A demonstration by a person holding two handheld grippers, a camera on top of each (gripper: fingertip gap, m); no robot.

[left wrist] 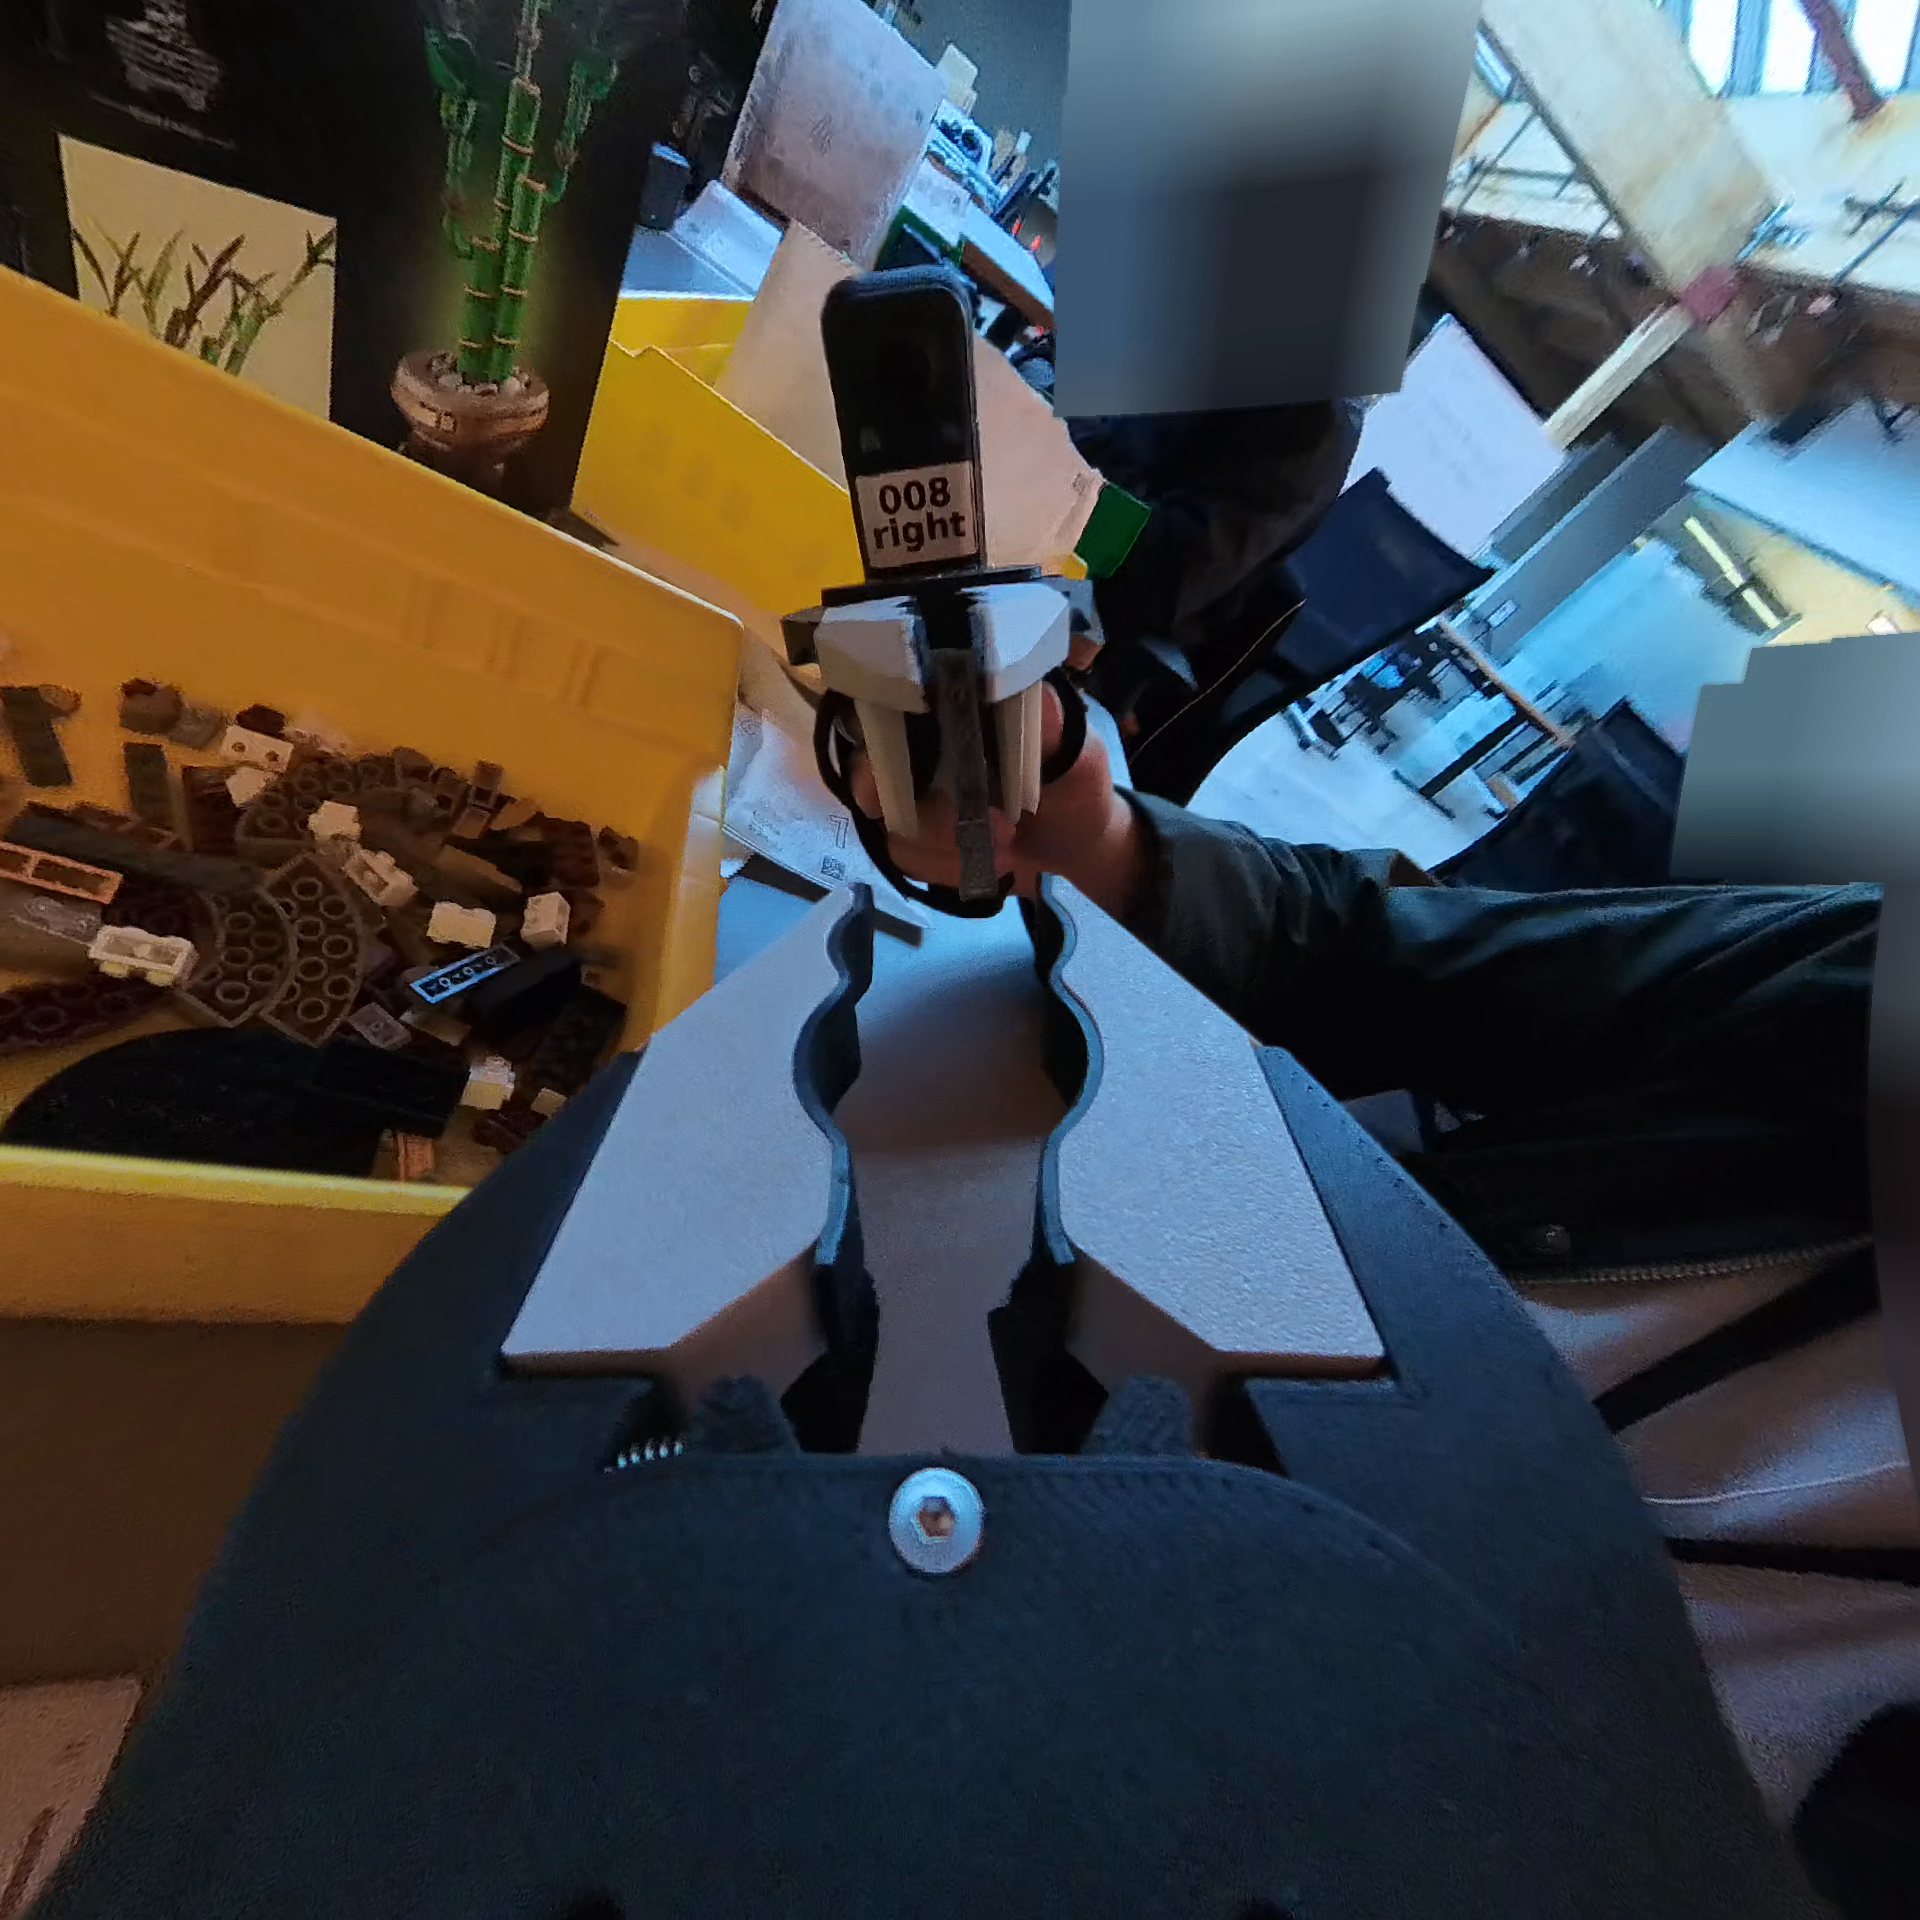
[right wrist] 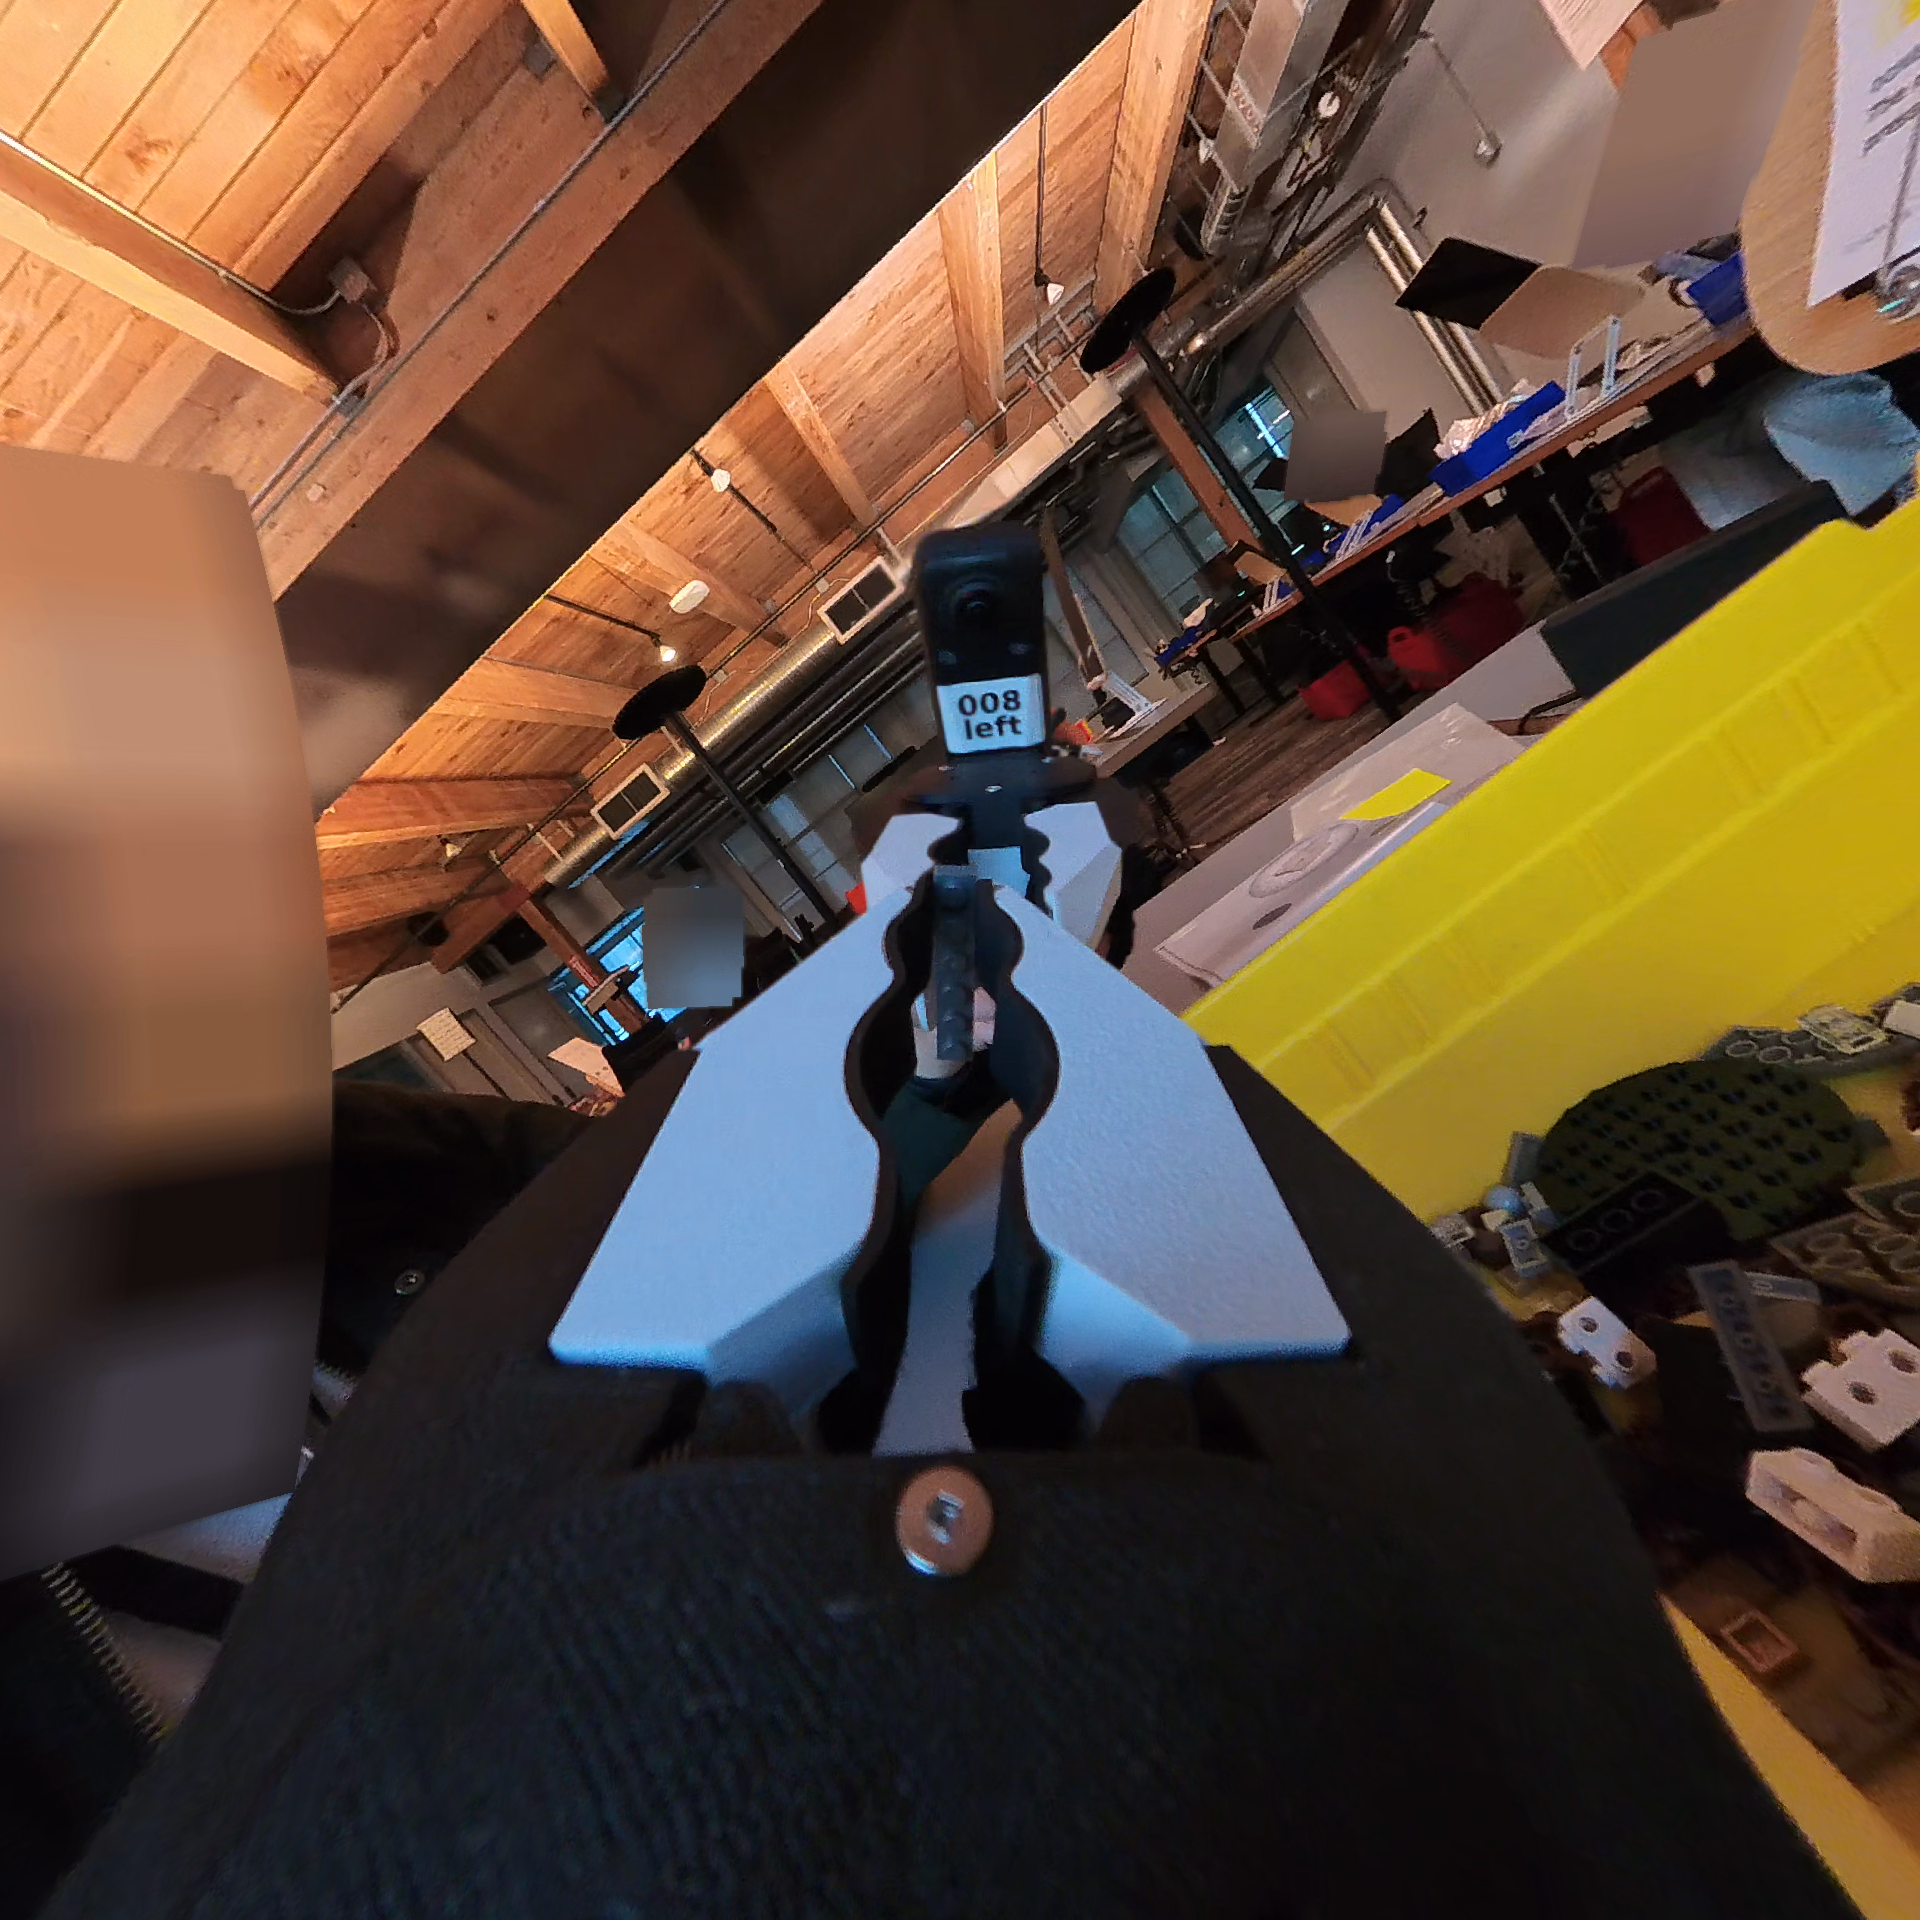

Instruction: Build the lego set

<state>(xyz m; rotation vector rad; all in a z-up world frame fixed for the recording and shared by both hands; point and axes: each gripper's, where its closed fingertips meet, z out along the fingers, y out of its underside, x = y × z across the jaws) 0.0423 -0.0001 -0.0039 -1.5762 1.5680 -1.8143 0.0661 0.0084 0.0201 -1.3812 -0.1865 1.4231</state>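
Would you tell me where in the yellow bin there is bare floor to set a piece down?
Bare yellow shows only at the bin's near edge, on the camera side of the white bricks. Around the black round plate, pieces are piled.

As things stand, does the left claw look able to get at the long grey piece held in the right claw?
Probably yes: the left claw stands open, facing the long grey piece in the right claw, with nothing visible between.

Two grippers are seen, left gripper (left wrist: 948, 914) and right gripper (right wrist: 951, 904); one grey studded bar (right wrist: 956, 987) is counted between the right one's fingers; one yellow bin (left wrist: 312, 582) is seen; beside the bar, many loose bricks (left wrist: 312, 914) are heaped inside it, too many to count; one set box (left wrist: 343, 208) is seen behind the bin.
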